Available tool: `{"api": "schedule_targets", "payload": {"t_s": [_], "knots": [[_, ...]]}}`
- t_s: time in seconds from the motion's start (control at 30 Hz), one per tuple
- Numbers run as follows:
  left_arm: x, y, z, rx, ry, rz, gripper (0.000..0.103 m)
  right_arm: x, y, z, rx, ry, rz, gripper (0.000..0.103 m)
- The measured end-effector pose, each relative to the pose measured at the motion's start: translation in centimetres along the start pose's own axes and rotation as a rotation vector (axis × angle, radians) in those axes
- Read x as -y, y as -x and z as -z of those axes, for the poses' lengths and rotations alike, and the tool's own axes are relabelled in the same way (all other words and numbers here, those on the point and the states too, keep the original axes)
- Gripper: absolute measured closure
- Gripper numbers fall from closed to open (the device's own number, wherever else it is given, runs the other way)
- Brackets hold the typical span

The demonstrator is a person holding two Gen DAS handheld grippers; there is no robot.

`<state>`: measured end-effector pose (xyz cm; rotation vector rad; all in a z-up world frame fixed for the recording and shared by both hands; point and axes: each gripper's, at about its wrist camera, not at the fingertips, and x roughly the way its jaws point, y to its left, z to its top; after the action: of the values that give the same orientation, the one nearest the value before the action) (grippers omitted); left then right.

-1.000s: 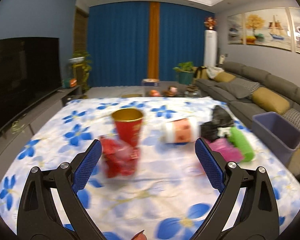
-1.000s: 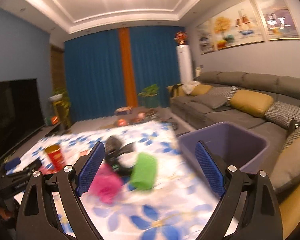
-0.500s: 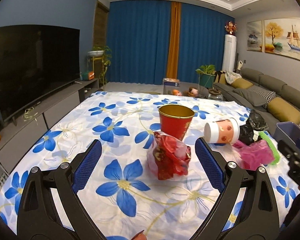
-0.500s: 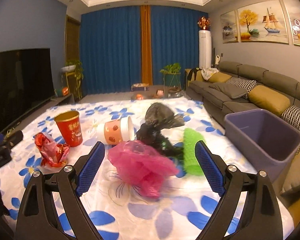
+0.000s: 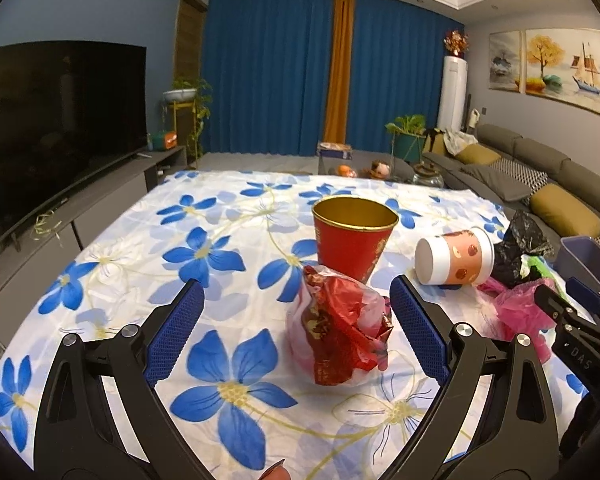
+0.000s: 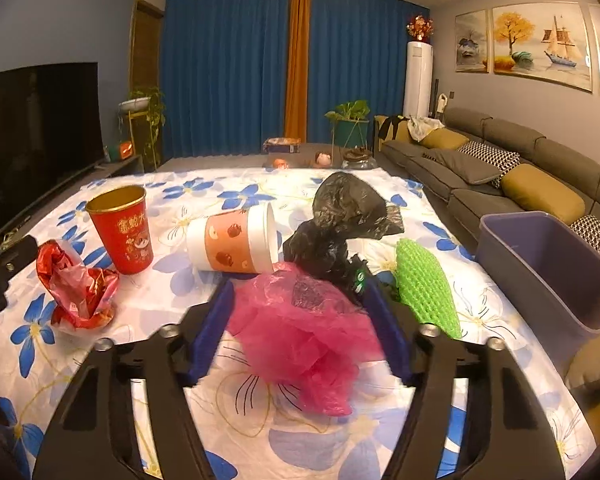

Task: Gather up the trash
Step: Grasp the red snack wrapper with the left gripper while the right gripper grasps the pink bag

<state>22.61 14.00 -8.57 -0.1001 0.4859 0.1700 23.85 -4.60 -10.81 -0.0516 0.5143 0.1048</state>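
Right wrist view: my right gripper (image 6: 300, 330) brackets the crumpled pink plastic bag (image 6: 304, 332), jaws parted, my left gripper (image 5: 296, 330) gapes around the red foil wrapper (image 5: 338, 338), purple plastic bin (image 6: 540, 264) looks empty, everything left.

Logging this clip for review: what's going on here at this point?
A person with two handheld grippers is clearing trash off a flower-print tablecloth. The right gripper straddles the crumpled pink plastic bag, jaws apart and blurred, not clearly clamped. The left gripper is open around the red foil wrapper, not gripping it. The purple bin at the table's right looks empty.
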Motion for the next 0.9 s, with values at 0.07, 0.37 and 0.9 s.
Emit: {"api": "schedule_targets", "payload": {"t_s": [0.07,0.37,0.9], "knots": [[0.2,-0.6,0.1,-0.016,0.001,0.012,0.016,0.1,-0.2,0.0,-0.011,-0.005,-0.007,0.061],[0.4,-2.0,0.6,-0.066,0.004,0.067,0.034,0.6,0.5,0.1,0.032,-0.033,-0.047,0.089],[0.5,-3.2,0.7,-0.121,0.005,0.167,0.065,0.3,3.7,0.5,0.160,0.006,-0.100,0.090]]}}
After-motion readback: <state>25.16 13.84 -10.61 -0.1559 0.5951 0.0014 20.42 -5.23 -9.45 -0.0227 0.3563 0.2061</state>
